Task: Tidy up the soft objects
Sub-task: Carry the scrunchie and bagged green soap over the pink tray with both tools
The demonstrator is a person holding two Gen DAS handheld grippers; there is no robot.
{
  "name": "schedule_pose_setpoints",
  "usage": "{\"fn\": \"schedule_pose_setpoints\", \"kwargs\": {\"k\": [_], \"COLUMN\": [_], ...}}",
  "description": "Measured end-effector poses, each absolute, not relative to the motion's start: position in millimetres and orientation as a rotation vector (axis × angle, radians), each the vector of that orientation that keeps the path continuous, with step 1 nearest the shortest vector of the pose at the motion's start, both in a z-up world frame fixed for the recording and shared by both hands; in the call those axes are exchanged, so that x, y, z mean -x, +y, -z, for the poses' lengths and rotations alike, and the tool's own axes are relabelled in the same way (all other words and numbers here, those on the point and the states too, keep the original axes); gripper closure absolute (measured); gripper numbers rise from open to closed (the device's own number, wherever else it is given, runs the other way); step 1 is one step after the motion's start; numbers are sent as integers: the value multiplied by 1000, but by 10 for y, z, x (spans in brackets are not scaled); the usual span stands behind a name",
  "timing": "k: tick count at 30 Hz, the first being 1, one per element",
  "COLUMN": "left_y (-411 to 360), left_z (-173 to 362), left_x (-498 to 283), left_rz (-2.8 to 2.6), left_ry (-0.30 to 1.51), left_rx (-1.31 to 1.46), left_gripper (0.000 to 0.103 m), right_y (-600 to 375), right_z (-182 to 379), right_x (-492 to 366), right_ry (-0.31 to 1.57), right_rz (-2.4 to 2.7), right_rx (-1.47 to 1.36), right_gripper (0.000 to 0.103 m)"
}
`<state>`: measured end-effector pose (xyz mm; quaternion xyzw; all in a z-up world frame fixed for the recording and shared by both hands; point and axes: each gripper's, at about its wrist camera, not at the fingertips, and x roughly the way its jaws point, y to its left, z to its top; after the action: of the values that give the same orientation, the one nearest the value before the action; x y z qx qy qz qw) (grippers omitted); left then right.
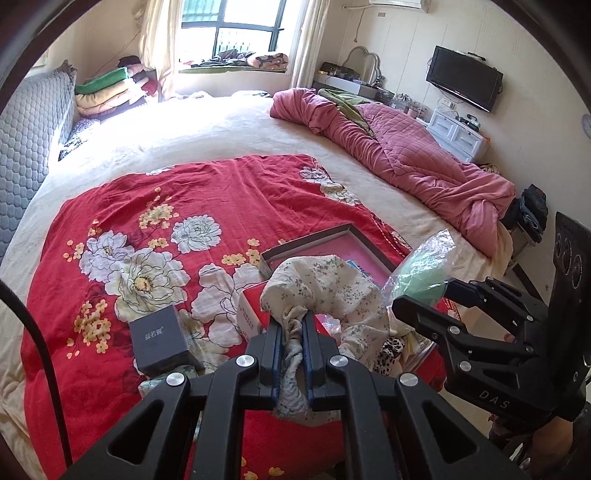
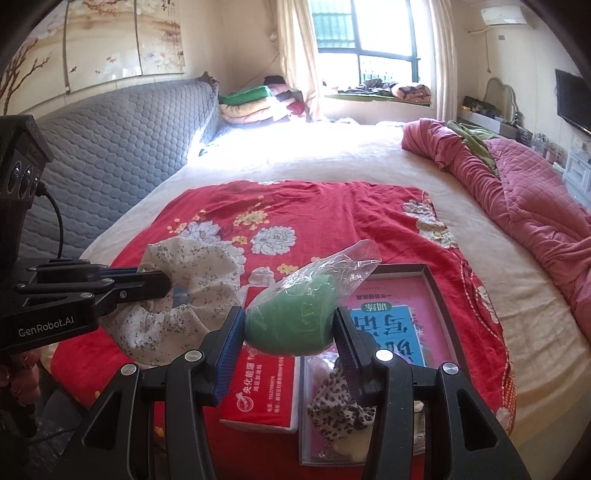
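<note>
Fingers [image 1: 294,325] tight on floral cloth [image 1: 325,280]

Cream floral cloth [image 1: 325,284]; green bagged roll [image 2: 291,321]; red flowered sheet [image 1: 184,221].

Home bedroom: big bed [image 1: 229,125] ahead of the claw, window [image 1: 232,26] beyond, wall TV [image 1: 463,77] far right.

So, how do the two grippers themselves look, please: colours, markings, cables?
Both are black, angular frames with silver round bolts and blue ribbed pads on the fingers. The left gripper carries white "GenRobot.AI" lettering, a black camera block with round lenses and a black cable. The right gripper shows "DAS" on its side. No sleeves are clearly visible.
</note>
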<state>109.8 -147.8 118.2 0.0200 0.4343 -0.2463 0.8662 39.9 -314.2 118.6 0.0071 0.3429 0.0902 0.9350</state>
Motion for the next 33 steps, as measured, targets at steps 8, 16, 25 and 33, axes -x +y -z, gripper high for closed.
{"fn": "schedule_pose_setpoints", "kwargs": {"k": [8,16,25,33], "left_y": [-1798,-2062,-2235,-2372], "left_z": [-1211,-1214,-1132,-938], "left_x": [-1146,-1192,-1276,-1449], "left_rz": [563,601,618,627], "left_ry": [903,902,921,970], "left_rx": [-76,-100,-119,-125], "left_gripper": [93,93,93,93], "right_y": [-3433,-3733,-4139,-4418], "right_z": [-1262,-1324,-1344,-1269], "right_x": [-337,-280,-216,-178], "right_ry": [679,668,667,686], "right_rz": [-133,-67,38,108], "right_rx": [-57,-85,-101,-126], "right_gripper": [53,53,53,53]}}
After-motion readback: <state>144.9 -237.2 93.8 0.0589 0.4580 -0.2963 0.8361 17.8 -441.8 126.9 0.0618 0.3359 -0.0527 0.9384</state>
